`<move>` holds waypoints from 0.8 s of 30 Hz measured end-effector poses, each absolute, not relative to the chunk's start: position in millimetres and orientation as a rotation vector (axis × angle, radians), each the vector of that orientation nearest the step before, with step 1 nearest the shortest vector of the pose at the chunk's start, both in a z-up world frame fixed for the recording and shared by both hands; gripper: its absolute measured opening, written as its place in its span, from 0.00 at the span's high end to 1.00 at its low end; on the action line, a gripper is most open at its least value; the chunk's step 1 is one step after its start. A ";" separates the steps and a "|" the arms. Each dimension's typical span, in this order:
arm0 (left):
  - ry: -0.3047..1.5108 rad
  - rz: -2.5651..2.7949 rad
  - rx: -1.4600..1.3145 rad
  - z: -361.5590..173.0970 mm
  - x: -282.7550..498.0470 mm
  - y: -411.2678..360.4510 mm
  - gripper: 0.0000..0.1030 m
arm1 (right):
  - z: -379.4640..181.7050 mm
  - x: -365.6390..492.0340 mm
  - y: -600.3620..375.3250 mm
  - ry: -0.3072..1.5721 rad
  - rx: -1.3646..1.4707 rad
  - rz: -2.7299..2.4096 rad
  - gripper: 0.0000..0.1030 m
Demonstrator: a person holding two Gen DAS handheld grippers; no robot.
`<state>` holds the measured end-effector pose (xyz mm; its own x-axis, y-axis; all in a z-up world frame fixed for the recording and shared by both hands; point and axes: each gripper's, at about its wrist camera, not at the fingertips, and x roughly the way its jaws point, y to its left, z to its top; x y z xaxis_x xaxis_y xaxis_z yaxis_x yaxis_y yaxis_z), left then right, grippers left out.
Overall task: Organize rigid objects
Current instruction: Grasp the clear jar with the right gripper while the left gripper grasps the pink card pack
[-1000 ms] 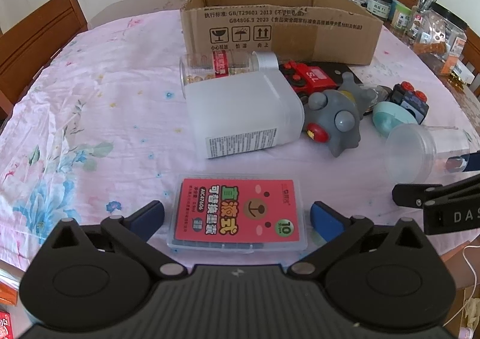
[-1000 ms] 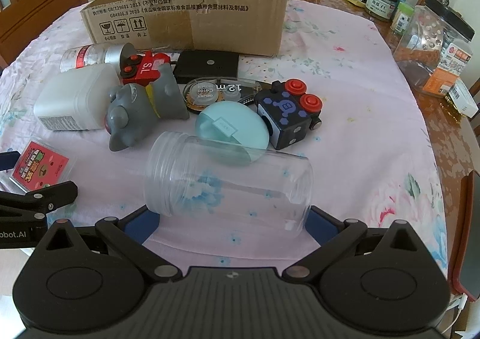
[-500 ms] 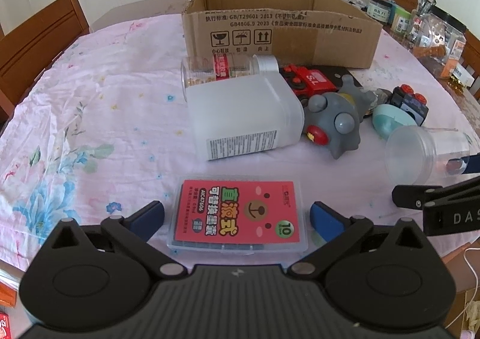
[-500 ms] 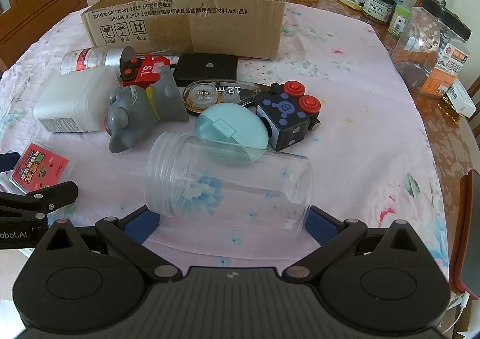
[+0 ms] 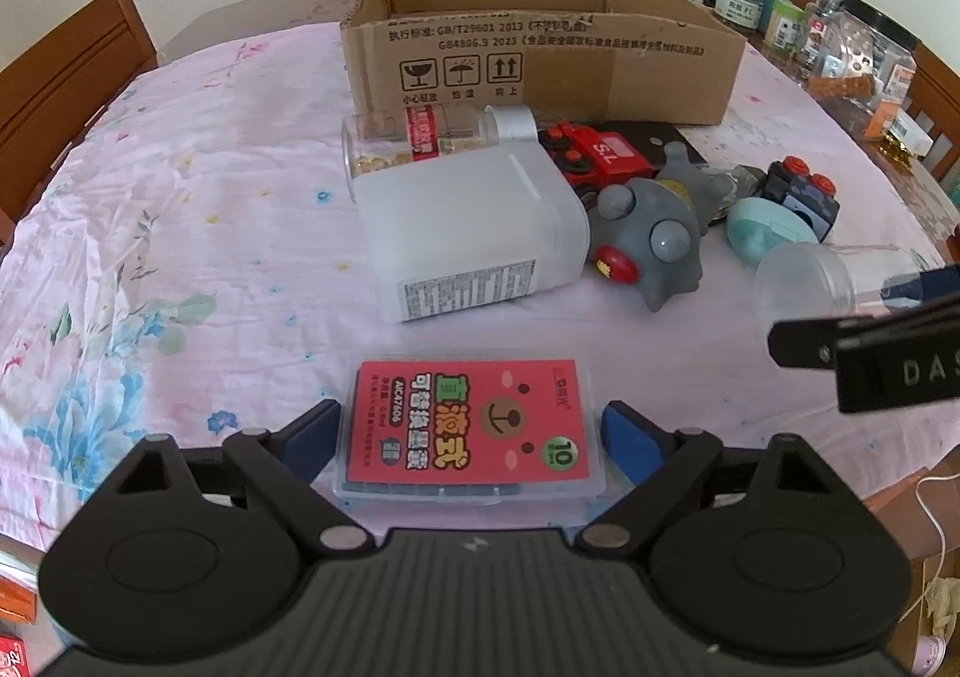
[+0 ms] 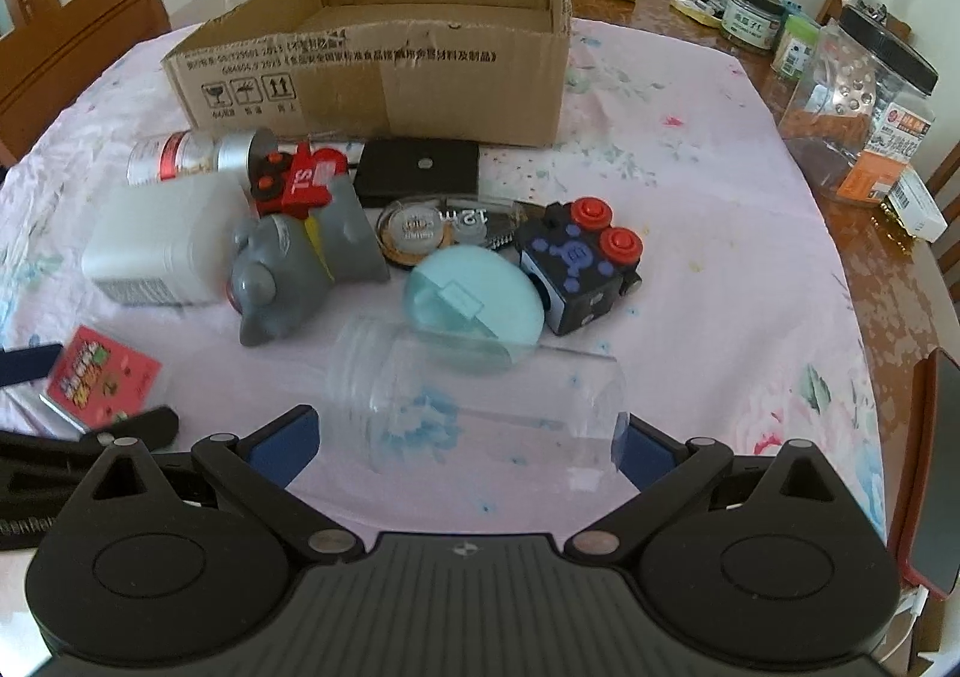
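My left gripper (image 5: 468, 437) is shut on a flat clear case with a red label (image 5: 468, 425), its blue pads against both short sides. My right gripper (image 6: 468, 440) is shut on a clear plastic jar (image 6: 480, 407) lying on its side. Both are raised a little above the pink floral cloth. An open cardboard box (image 5: 540, 59) stands at the back of the table; it also shows in the right wrist view (image 6: 384, 71). Between lie a white container (image 5: 468, 233), a grey toy (image 5: 654, 239), a red toy car (image 5: 594, 155) and a teal case (image 6: 474, 299).
A small bottle with a red label (image 5: 432, 137), a black flat box (image 6: 420, 179), a tape roll (image 6: 414, 227) and a black cube with red buttons (image 6: 582, 263) lie near the box. Jars (image 6: 858, 95) stand at the right edge. Wooden chairs (image 5: 60, 77) surround the table.
Both grippers have risen and tilted a little with their objects; the box interior shows more. The right view has shifted, with slight blur.
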<state>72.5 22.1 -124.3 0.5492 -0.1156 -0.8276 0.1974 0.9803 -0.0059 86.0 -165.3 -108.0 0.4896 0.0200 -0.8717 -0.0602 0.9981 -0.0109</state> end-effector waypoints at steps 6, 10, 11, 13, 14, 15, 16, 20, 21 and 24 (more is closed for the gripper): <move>0.984 -0.192 0.088 -122.5 74.2 24.2 0.14 | -107.1 93.3 -158.7 1.076 -0.046 0.016 0.00; 0.992 -0.211 0.091 -121.7 75.4 26.0 0.13 | -106.7 96.2 -157.3 1.090 -0.041 0.006 0.05; 0.994 -0.217 0.092 -121.5 76.0 26.3 0.14 | -106.6 97.0 -156.5 1.095 -0.045 0.008 0.08; 0.998 -0.230 0.095 -120.9 77.5 27.0 0.14 | -106.6 98.3 -154.7 1.106 -0.057 0.009 0.09; 1.002 -0.238 0.097 -120.5 78.2 27.4 0.14 | -106.5 98.4 -154.3 1.105 -0.062 0.012 0.09; 1.005 -0.248 0.102 -119.7 79.1 27.5 0.14 | -106.4 98.4 -154.3 1.103 -0.064 0.014 0.09; 1.007 -0.258 0.110 -118.4 79.8 27.3 0.14 | -106.5 98.7 -154.6 1.106 -0.065 0.018 0.09; 0.993 -0.307 0.173 -109.8 80.0 25.7 0.14 | -103.1 98.8 -155.8 1.108 -0.076 0.054 0.09; 0.995 -0.320 0.183 -106.9 80.6 26.1 0.14 | -101.0 98.8 -155.7 1.104 -0.082 0.067 0.09; 1.004 -0.365 0.191 -95.7 83.2 29.9 0.14 | -91.1 99.3 -157.0 1.086 -0.103 0.101 0.09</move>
